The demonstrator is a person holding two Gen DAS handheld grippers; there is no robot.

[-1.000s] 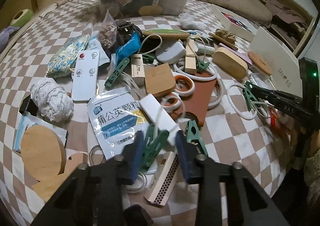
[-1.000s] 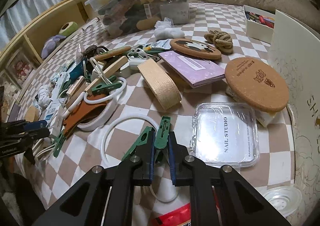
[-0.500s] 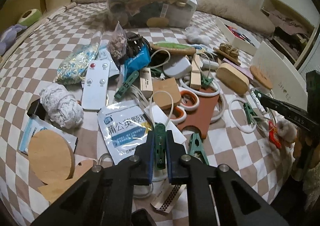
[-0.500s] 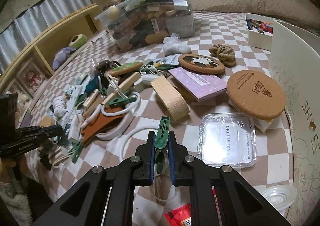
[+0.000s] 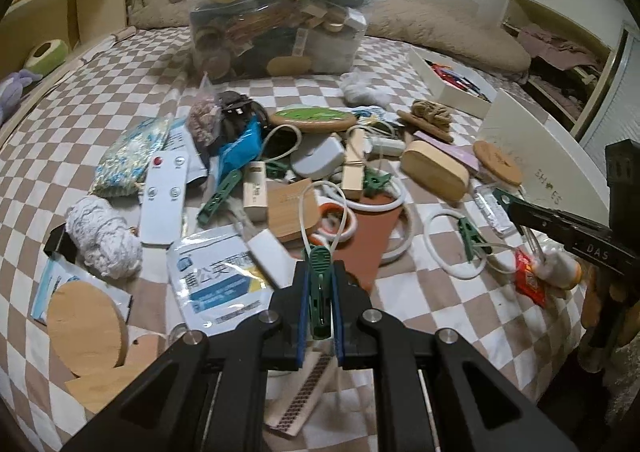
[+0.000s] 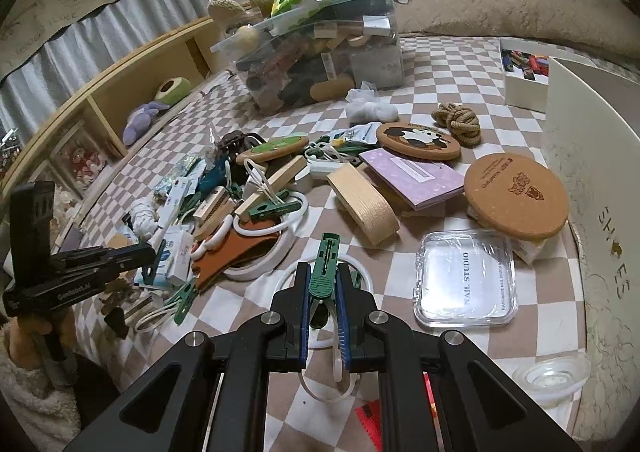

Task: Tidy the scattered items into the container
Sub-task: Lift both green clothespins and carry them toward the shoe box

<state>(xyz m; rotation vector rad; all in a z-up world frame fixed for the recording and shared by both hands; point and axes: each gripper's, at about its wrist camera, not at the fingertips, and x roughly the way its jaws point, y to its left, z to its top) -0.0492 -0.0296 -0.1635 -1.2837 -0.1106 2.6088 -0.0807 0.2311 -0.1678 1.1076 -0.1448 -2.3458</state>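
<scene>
Checkered brown-and-white bedding point(image 5: 400, 63) covers the bed I am working over, with clutter spread across its middle and a clear plastic container point(image 5: 276, 39), already piled high, standing at the far side. My left tongs point(image 5: 319, 304) are closed tight on a green clothespin point(image 5: 319, 292); its long axis runs straight forward along the fingers, rounded ribbed end pointing away from me toward the container, and a thin white cord loop point(image 5: 320, 207) rises from that end. My right tongs point(image 6: 323, 294) are likewise clamped on a second green clothespin point(image 6: 325, 268), held lengthwise along the fingers with its slotted end pointing forward and slightly up; a white loop hangs below it. Both pins are held above the bedding, clear of the pile. Near the right tongs lie a clear nail-studio case point(image 6: 466, 278) and a round cork coaster point(image 6: 516, 197). Beside the left tongs sits a white-and-blue sachet point(image 5: 216, 276).
</scene>
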